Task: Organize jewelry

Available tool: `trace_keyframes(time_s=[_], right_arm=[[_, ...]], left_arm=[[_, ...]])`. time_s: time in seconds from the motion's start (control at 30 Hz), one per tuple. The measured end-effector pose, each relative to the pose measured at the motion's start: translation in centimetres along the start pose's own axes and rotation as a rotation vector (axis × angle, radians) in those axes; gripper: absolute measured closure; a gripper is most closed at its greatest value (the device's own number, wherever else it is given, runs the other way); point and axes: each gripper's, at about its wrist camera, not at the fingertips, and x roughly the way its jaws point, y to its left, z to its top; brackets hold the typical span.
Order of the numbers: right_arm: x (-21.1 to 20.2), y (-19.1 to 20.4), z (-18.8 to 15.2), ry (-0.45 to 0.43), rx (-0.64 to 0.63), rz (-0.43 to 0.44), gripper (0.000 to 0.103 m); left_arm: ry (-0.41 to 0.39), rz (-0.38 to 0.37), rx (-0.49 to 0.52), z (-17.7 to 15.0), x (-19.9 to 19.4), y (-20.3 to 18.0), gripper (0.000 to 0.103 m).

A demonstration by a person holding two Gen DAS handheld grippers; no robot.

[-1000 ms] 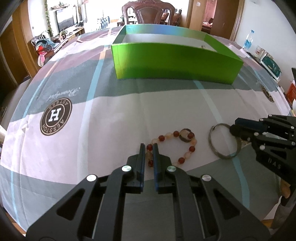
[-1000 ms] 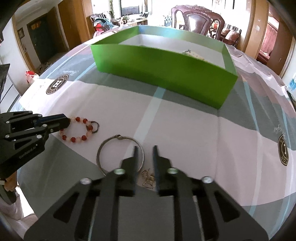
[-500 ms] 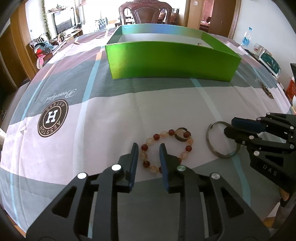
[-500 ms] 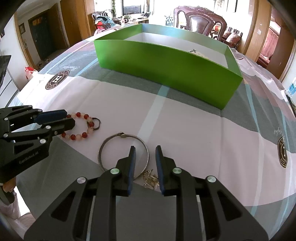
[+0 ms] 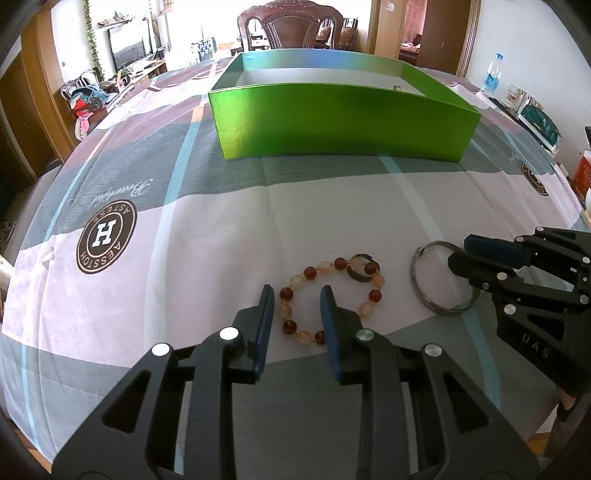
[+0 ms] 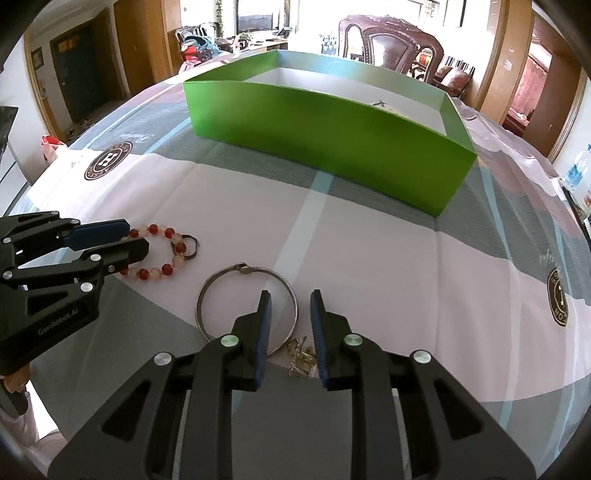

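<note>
A bracelet of red and pale beads (image 5: 375, 295) (image 6: 168, 270) lies on the tablecloth, with a dark ring (image 5: 360, 275) against its far side. My left gripper (image 5: 295, 291) (image 6: 138, 236) is open, and the bracelet's left beads lie between its fingers without touching the pads. A thin metal bangle (image 5: 417, 280) (image 6: 199, 306) lies to the right of the bracelet. My right gripper (image 6: 290, 295) (image 5: 460, 253) stands over the bangle's right rim. Its jaws are closing but not pressing on anything. Small gold pieces (image 6: 301, 356) lie between its fingers.
A green open box (image 5: 343, 122) (image 6: 325, 144) stands farther back on the table, with a small pale item (image 6: 384, 105) inside near its right wall. A round logo (image 5: 106, 236) is printed on the cloth. A carved chair (image 5: 291, 26) stands behind the table and a water bottle (image 5: 493, 74) at the far right.
The left gripper's jaws went from shut to open around the bracelet's left beads. The right gripper edged over the bangle's rim and its jaws narrowed a little.
</note>
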Motion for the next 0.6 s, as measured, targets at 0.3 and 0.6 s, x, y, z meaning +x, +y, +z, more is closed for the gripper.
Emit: trace_keyframes(time_s=[0.3,0.6], right_arm=[[-0.14,0.76,-0.16,-0.01,-0.029,-0.008,0.098],[-0.56,0.28,-0.28,-0.013,-0.004,0.006,0.099]], left_arm=[[-0.002,-0.009,-0.006,-0.14,-0.06,0.08,0.094],[-0.012,-0.017,-0.019,-0.12,-0.76,0.2,0.095]])
